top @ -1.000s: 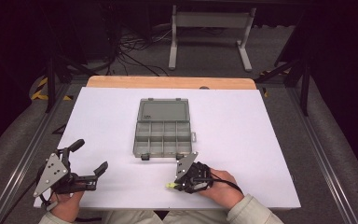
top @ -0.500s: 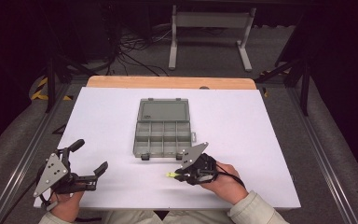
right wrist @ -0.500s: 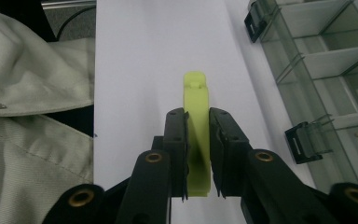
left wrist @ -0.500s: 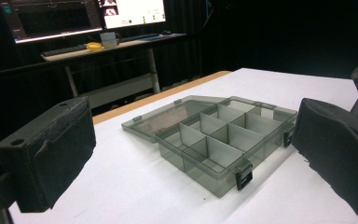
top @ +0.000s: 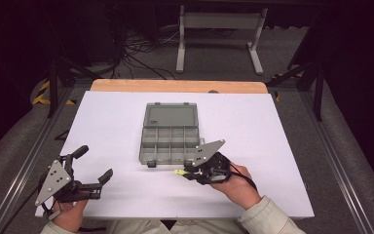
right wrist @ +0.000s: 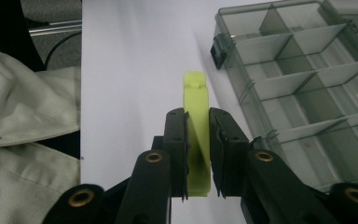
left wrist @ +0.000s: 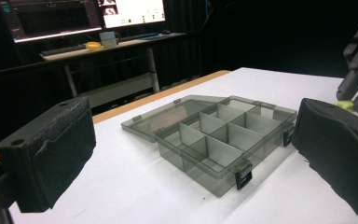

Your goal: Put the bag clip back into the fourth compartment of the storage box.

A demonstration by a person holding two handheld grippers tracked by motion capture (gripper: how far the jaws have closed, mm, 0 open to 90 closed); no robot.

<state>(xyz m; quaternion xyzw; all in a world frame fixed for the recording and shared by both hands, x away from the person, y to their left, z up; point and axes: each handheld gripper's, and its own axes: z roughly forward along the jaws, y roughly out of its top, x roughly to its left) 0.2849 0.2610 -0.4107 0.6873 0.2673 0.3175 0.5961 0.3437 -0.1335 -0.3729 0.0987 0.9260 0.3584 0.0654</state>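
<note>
1. left gripper [top: 88, 168]: at the near left corner of the tabletop [top: 292, 146], held in the person's left hand [top: 68, 214]. jaws spread wide and released, nothing between them. in the left gripper view its black padded jaws frame the box from either side, well apart from it.
2. compartment box [top: 169, 139]: translucent grey, at the middle of the tabletop, lid folded back flat on the far side, two black latches on the near edge. all compartments that can be seen look bare.
3. yellow-green piece [right wrist: 196, 135]: small flat plastic part, clamped upright between the jaws of the right gripper, its tip sticking out beyond them. it sits above the tabletop just in front of the box's near right corner, beside the box and not over any compartment.
4. right gripper [top: 187, 171]: near centre right, in the person's right hand [top: 233, 183], jaws clenched on the yellow-green piece.
5. progress, as judged: the pick-up looks done and the box is already open. left to do: carry the piece over a compartment, lower it in, release. closing the lid may follow.
</note>
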